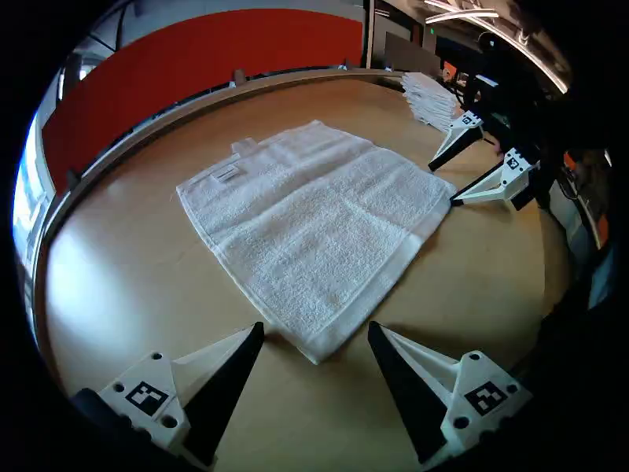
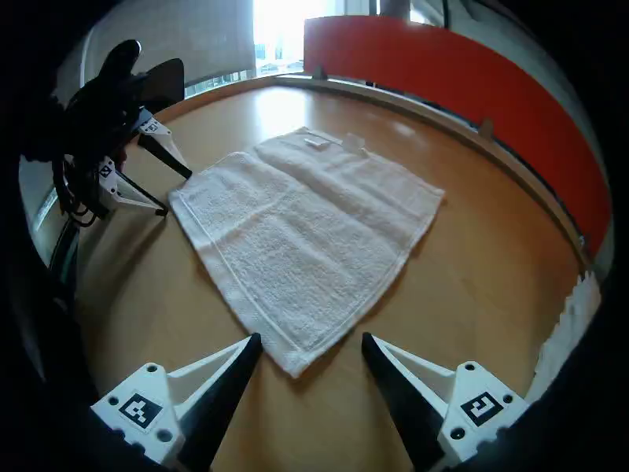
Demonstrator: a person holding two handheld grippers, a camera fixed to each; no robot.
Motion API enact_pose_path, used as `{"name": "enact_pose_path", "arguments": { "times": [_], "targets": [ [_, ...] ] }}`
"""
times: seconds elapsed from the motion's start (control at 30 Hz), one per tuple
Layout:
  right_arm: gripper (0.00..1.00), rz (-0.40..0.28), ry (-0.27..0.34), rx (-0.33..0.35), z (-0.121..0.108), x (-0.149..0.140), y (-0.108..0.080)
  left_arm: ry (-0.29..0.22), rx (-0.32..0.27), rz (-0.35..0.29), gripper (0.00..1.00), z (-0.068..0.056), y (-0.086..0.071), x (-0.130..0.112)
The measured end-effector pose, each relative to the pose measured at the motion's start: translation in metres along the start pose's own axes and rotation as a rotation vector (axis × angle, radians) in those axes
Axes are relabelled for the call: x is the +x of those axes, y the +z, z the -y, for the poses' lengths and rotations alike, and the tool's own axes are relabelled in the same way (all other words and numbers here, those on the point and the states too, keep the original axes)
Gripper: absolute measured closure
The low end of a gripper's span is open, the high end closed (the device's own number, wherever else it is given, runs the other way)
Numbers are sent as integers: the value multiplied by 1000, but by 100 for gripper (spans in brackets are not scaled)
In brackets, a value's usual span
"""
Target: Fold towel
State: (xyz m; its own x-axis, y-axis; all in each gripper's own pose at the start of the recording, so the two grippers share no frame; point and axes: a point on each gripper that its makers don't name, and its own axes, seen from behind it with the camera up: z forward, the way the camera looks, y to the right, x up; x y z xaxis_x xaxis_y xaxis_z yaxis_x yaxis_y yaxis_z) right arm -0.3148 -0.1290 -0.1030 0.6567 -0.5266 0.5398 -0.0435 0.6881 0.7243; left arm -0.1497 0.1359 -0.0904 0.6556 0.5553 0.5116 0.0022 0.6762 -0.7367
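The towel (image 1: 314,228) lies flat on the bench (image 1: 126,299), set cornerwise to both cameras, with its label (image 1: 228,173) near the far side.

In the left gripper view, the left tongs (image 1: 314,334) sit low over the bench and point straight at the towel's near corner. Their fingers (image 1: 228,370) are spread wide and grip nothing. The corner lies in the gap between the dark tips, and neither tip presses on the cloth.

The same view shows the right tongs (image 1: 442,185) at the next corner along, coming in from the right. They are held low and nearly level, fingers spread, with the corner between the two tips. Whether the lower tip touches the cloth I cannot tell. The body behind them is dark, and the hand holding it cannot be made out.

The right gripper view matches this. The right tongs (image 2: 310,338) straddle the towel's (image 2: 307,236) near corner, fingers wide apart and holding nothing. The left tongs (image 2: 177,195) are at the corner on the left, also spread, tips just beside the hem.

A stack (image 1: 431,98) of white cloths sits at the far edge of the bench, well apart from the towel. A red panel (image 1: 196,63) stands behind the bench.
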Motion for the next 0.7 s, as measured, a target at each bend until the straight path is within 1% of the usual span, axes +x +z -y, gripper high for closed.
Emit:
{"name": "enact_pose_path", "arguments": {
  "times": [0.03,0.17,0.3,0.43,0.5,0.57,0.63,0.7],
  "targets": [
    [4,1,-3,3,1,0,0,0,1,0,2,0,0,0],
    [18,5,-14,14,4,1,1,1,13,0,2,0,1,0],
    [28,3,-19,20,7,1,1,-17,28,2,6,1,1,0],
    [35,-2,-10,17,9,1,1,-34,42,8,17,2,1,0],
    [38,-4,-7,16,9,1,1,-37,44,12,20,2,1,0],
    [47,-6,-5,14,9,1,0,-36,43,16,26,2,1,0],
    [53,-6,-1,13,8,1,0,-36,43,19,39,1,1,0],
    [59,-6,4,12,7,1,0,-36,44,23,47,1,1,0]
  ]
}}
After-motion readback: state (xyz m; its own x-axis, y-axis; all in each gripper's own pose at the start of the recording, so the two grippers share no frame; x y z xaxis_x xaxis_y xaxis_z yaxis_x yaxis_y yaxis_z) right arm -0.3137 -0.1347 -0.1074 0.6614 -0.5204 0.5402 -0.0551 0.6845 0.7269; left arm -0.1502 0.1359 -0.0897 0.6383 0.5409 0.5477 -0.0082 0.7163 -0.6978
